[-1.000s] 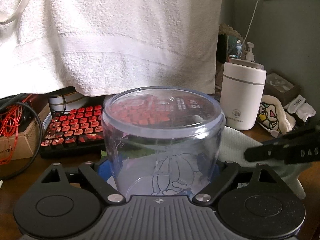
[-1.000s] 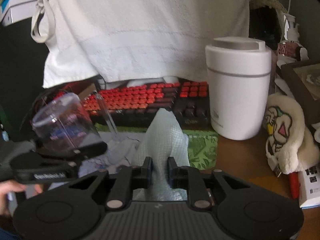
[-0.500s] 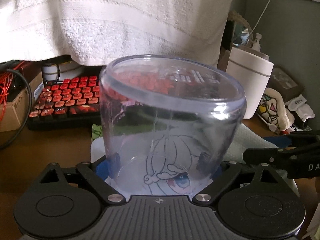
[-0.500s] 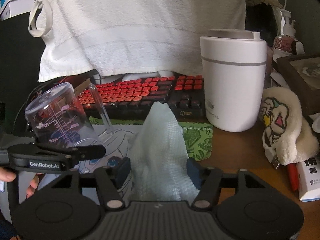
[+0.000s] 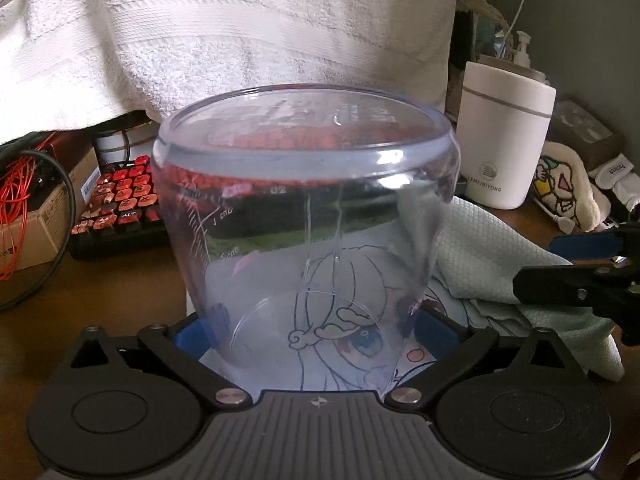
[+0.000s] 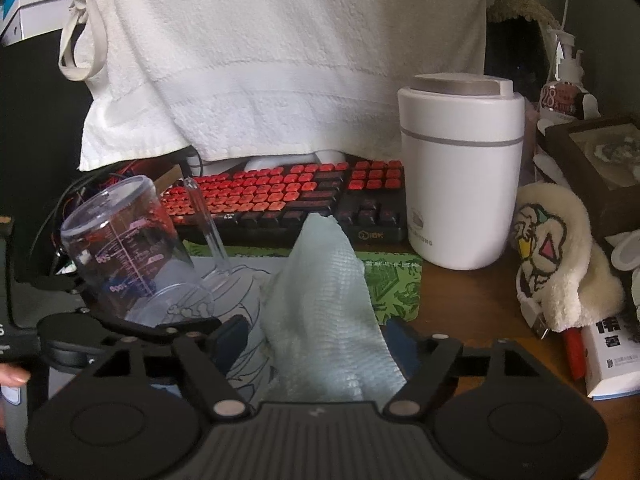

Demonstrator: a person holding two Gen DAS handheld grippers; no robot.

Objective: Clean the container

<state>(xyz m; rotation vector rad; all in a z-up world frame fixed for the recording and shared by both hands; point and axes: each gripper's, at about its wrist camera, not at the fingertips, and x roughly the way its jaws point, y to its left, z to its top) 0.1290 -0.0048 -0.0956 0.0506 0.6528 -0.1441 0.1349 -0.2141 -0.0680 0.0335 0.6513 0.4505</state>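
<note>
Since a second ago, the right gripper (image 6: 316, 336) has spread its jaws, which earlier pinched the cloth (image 6: 326, 300); the pale green cloth now stands in a peak between the parted blue pads (image 6: 230, 338), touching neither clearly. Over the same second the cup (image 5: 308, 216) has risen in the left wrist view and fills more of it, its rim now overlapping the white towel (image 5: 240, 28) behind. The left gripper (image 5: 316, 328) is clamped on the clear measuring cup near its base, one blue pad (image 5: 192, 334) pressed to each side, the open mouth pointing away from the camera and tilted up. From the right wrist, the cup (image 6: 124, 248) shows at lower left, tipped, held above a printed mat (image 6: 248, 280), with its handle (image 6: 206, 224) on the side toward the keyboard (image 6: 280, 196). The cloth lies on the mat just to the right of the cup, apart from it. Behind stand a red-keyed keyboard, a white canister (image 6: 460, 176) and a plush toy (image 6: 560, 264) on the wooden desk (image 6: 472, 304). A fingertip (image 6: 12, 376) shows at the left edge of the right wrist view.
</note>
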